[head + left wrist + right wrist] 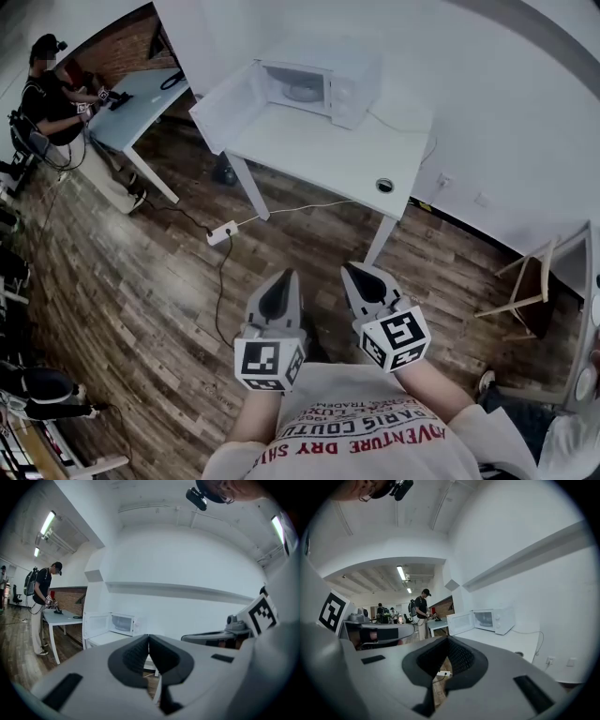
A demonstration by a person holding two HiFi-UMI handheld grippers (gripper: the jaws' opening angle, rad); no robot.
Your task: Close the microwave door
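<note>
Standing well short: microwave door [230, 101] is swung wide open on the white table [375, 155]. Left gripper [281, 281] and right gripper [358, 274] are held pressed together, empty. If shoved hard, the microwave [328, 86] could be slid.

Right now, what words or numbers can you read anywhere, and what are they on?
"PARIS COUTU": T-shirt, upside down, cut off.
"VENTURE DRY SHE": same T-shirt, the ends cut off.
Smaller line on the T-shirt: too blurred.
Left tool, right tool: square markers only, no words.
Microwave: nothing readable.
</note>
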